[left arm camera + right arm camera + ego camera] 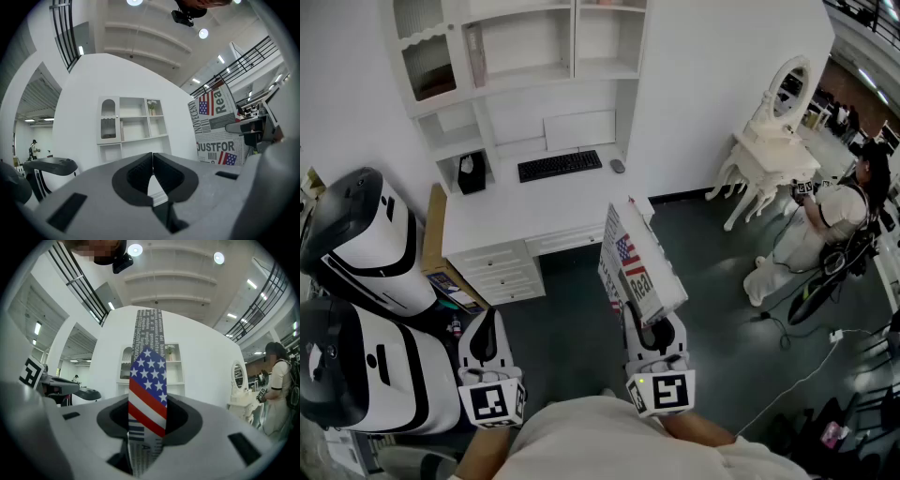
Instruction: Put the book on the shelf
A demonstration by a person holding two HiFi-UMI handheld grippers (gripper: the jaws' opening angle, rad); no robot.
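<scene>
Right gripper clamps the book, seemingly upright; left gripper closed

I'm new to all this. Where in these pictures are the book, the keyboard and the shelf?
book [642, 272]: head view, on its printed cover, beside the flag.
keyboard [560, 165]: head view, middle of its keys.
shelf [575, 37]: head view, on an upright divider between two compartments.

Left gripper, fingers together (empty); right gripper tight on book.

Open floor before desk and shelf
</scene>
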